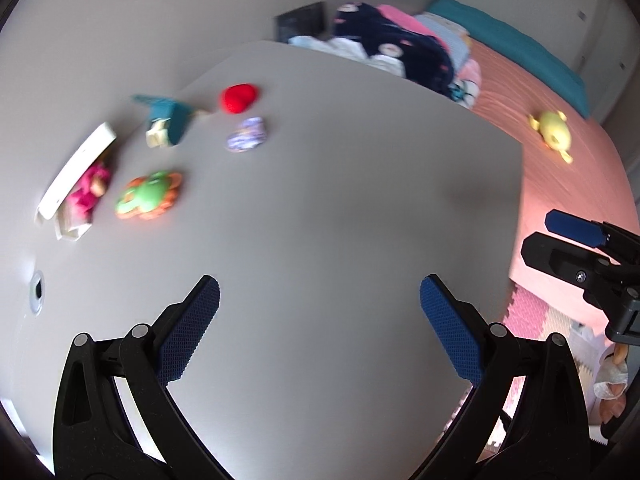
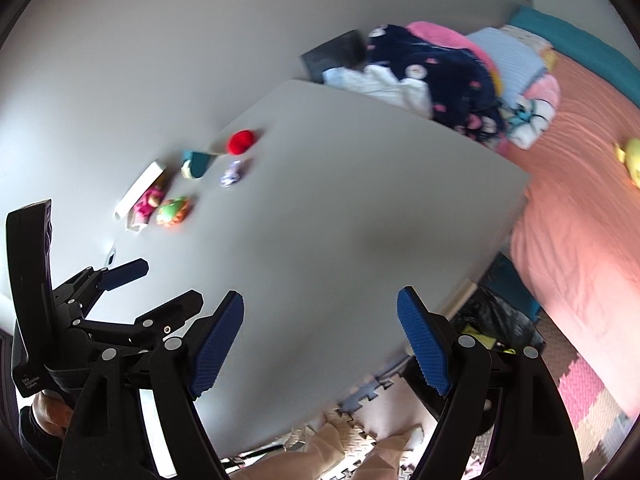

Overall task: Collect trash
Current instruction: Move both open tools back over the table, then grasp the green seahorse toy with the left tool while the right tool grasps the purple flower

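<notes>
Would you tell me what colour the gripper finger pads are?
Blue, with a fine grid texture, on black arms. The left gripper's pads show it best in the left wrist view.

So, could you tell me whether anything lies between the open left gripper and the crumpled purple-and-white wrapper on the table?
Nothing visible does. Only bare grey table separates the left gripper from the wrapper; the red toy sits just beyond it.

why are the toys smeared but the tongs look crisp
Left wrist view: motion blur smears the red toy and green toy, while the left tongs stay sharp. Right wrist view: same smear on the table items, plus fisheye bending at its edges.
</notes>
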The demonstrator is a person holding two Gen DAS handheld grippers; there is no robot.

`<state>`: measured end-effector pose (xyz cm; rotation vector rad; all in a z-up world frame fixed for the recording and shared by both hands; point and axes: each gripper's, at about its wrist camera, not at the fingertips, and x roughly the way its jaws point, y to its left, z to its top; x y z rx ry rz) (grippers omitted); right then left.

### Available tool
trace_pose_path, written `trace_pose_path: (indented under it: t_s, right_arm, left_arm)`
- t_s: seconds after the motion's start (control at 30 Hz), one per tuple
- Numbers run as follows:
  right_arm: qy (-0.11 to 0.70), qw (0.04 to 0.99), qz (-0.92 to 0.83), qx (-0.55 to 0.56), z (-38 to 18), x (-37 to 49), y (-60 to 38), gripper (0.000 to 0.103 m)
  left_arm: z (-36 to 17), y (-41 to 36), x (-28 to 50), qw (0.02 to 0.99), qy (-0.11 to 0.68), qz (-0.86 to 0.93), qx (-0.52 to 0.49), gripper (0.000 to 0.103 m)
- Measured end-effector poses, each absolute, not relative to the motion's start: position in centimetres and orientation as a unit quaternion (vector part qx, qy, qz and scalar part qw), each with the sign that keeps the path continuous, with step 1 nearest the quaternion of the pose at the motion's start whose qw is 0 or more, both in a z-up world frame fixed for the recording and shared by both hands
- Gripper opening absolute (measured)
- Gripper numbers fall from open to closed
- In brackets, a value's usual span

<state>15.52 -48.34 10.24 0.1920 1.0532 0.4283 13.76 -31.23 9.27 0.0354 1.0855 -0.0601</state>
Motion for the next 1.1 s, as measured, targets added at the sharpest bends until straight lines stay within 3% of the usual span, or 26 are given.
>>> trace_pose_path:
  t_s: [0.67,1.1]
  right_arm:
    - [0.505,0.826,0.249,0.030,8.7,22.9,-36.1,0.080]
    - [0.513,0.823,0.241,0.027,6.2,27.6,-32.3,0.080]
  left_arm:
    - [7.3,-16.7,17.9,0.850,0.516,0.071,-0.076,0.097]
    - [4.9,-14.2,22.7,0.860,0.504,0.028,-0.077,0.097]
